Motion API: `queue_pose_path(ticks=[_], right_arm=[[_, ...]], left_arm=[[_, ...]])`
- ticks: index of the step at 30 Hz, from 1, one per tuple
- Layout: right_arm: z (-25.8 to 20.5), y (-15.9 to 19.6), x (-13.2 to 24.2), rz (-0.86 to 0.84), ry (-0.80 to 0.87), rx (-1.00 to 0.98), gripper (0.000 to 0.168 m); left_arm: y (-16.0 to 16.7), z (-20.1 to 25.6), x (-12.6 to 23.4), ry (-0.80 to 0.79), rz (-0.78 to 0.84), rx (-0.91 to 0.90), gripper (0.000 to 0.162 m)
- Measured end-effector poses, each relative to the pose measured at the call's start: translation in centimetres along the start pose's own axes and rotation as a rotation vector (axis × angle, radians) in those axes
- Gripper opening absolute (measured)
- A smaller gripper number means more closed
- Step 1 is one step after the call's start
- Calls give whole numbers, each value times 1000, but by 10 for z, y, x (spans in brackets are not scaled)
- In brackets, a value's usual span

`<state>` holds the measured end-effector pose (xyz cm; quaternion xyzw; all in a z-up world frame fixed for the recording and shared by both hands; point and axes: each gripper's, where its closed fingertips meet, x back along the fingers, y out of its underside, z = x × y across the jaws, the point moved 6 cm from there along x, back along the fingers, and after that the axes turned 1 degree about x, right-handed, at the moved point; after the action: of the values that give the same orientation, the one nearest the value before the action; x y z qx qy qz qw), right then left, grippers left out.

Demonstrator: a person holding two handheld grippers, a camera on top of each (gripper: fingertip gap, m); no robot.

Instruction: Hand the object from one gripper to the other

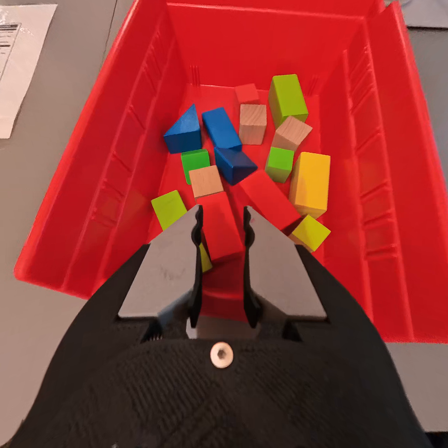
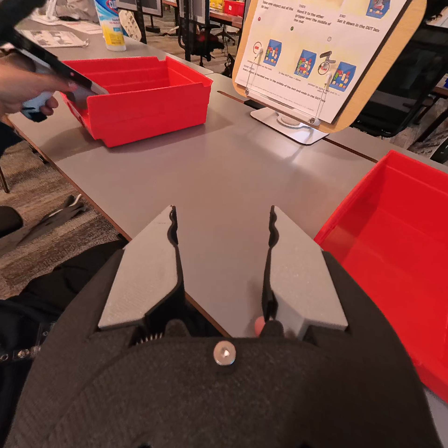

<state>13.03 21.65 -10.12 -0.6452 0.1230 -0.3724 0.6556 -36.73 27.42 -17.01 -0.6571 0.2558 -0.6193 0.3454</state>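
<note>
My left gripper [image 1: 222, 207] reaches down into a red bin [image 1: 242, 48] that holds several coloured wooden blocks. It is open, and its two fingers stand on either side of a long red block [image 1: 221, 232] that leans among the others; a small gap shows at the right fingertip. My right gripper [image 2: 222, 207] is open and empty, hovering over the grey table [image 2: 218, 169]. The right wrist view shows the left gripper [image 2: 80, 93], held by a hand [image 2: 24, 89], dipping into the far bin [image 2: 145, 97].
Around the red block lie blue wedges [image 1: 184, 133], green blocks [image 1: 287, 97], plain wood cubes [image 1: 252, 123] and a yellow block [image 1: 311, 180]. A second red bin [image 2: 388, 266] stands at my right. An instruction board [image 2: 315, 60] and a wipes canister [image 2: 110, 26] stand at the back. Left tips to right tips: about 50 cm.
</note>
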Motion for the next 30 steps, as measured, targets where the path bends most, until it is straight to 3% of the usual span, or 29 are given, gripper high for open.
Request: queue_pose_path(ticks=[3,7,12,16,20,24,30], right_arm=[[1,-6,0,7,-1,21,74],[0,-15,0,35,-32,27,74],[1,-20,-1,42,-42,46,74],[1,-25,4,62,-42,66,74],[4,-28,11,81,-34,65,73],[5,-29,15,90,-31,59,72],[0,-29,16,80,-18,87,72]], left_arm=[[-3,2,-12,-10,-144,-78,35],[-7,0,-23,-44,-342,-134,23],[-12,10,-26,-6,-492,-184,43],[-10,8,-20,-39,-623,-175,37],[3,-1,-27,-27,-674,-117,41],[7,3,-38,68,-663,-37,32],[9,9,-40,50,-625,-260,33]])
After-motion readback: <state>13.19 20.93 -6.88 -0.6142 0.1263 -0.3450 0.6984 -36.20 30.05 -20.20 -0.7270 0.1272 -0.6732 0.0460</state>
